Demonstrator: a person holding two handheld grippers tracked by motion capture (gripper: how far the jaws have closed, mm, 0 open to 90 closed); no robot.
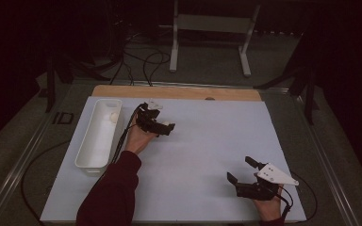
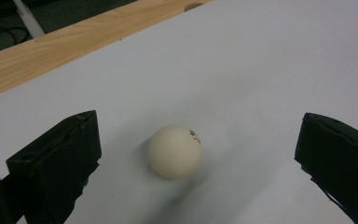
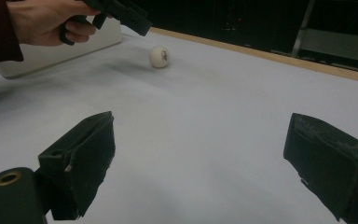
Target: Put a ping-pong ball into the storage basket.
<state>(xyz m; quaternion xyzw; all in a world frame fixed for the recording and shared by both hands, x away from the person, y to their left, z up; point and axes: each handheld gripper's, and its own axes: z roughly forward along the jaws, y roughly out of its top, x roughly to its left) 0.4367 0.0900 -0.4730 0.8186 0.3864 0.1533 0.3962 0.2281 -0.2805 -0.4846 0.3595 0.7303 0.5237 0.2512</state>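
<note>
A cream ping-pong ball with a small red and black mark rests on the white table top. My left gripper is open, one jaw on each side of the ball, neither touching it. In the high view this gripper sits near the back left, held by a hand in a dark red sleeve. From the right gripper view the ball lies just beyond the left gripper. My right gripper stands open at the front right with nothing between its jaws.
A long white tray lies along the table's left side with another pale ball at its far end. A wooden strip borders the back edge. Beyond it are cables and a metal stand on the floor.
</note>
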